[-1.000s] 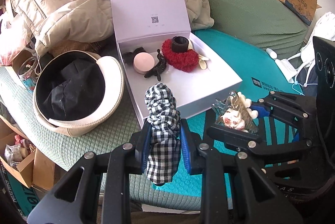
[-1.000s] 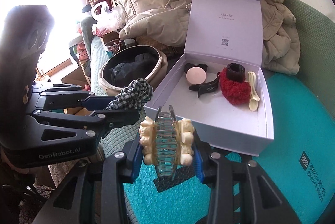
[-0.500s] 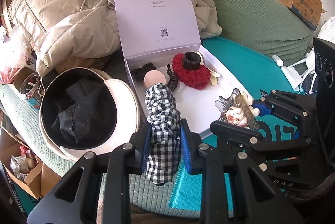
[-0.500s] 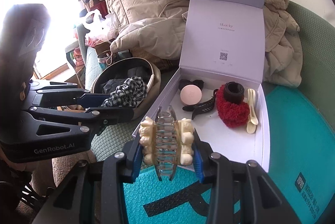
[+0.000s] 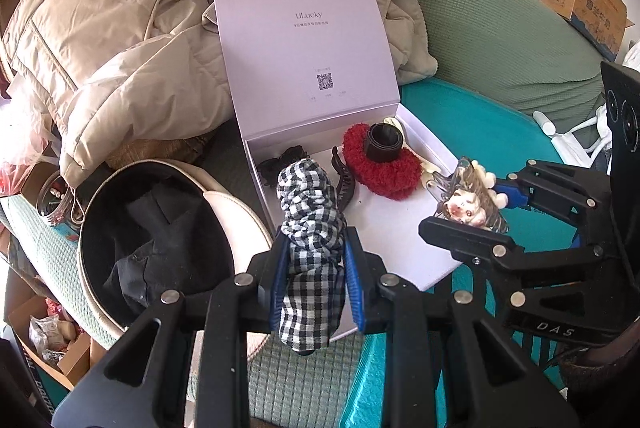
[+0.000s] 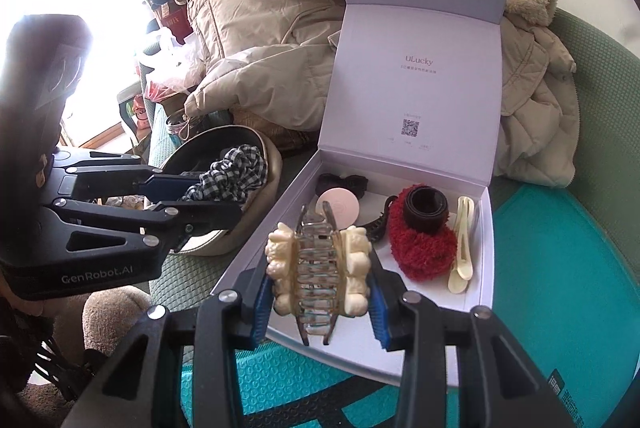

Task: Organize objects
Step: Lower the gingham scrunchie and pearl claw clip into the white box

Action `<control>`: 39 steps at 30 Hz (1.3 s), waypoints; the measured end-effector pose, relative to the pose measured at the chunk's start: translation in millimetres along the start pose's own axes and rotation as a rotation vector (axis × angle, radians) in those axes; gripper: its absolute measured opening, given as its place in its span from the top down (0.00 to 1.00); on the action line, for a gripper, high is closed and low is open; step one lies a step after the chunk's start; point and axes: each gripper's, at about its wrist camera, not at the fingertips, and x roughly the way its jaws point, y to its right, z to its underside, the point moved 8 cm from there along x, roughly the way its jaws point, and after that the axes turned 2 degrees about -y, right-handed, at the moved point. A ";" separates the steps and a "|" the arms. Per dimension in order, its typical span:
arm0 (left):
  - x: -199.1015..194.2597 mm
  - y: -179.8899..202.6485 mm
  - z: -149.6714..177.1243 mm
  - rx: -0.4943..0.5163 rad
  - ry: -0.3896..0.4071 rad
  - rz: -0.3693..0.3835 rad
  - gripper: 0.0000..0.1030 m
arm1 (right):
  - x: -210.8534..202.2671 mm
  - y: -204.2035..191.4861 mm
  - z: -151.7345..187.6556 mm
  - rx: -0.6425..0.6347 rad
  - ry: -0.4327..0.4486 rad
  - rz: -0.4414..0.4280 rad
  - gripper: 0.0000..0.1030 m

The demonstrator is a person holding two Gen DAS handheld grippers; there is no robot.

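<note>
Item, left claw: pinching a checked scrunchie, held above the near left corner of the open white box. Item, right claw: pinching a clear hair clip with cream trim, over the box's front edge. Step in hand, by judgement: delivery into the box; next, lower each onto bare floor short of the red scrunchie, then release.

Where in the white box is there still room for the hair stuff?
The white box floor is bare at its near end, in front of the red scrunchie. The far end by the lid is crowded: pink round compact, black claw clip, cream clips.
</note>
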 end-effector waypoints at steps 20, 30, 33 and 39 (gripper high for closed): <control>58.4 -10.7 -52.6 0.065 -0.047 0.018 0.77 | 38.2 55.1 -40.1 -0.003 0.001 0.040 0.61; 92.1 -10.4 -64.9 0.053 -0.066 0.025 0.76 | 65.4 76.3 -46.2 0.026 -0.003 0.041 0.61; 100.9 -8.4 -69.3 0.054 -0.071 0.032 0.76 | 70.2 82.7 -47.4 0.038 0.000 0.041 0.61; 121.9 -0.1 -76.9 0.049 -0.081 0.074 0.76 | 77.1 93.9 -48.8 0.053 -0.007 0.049 0.61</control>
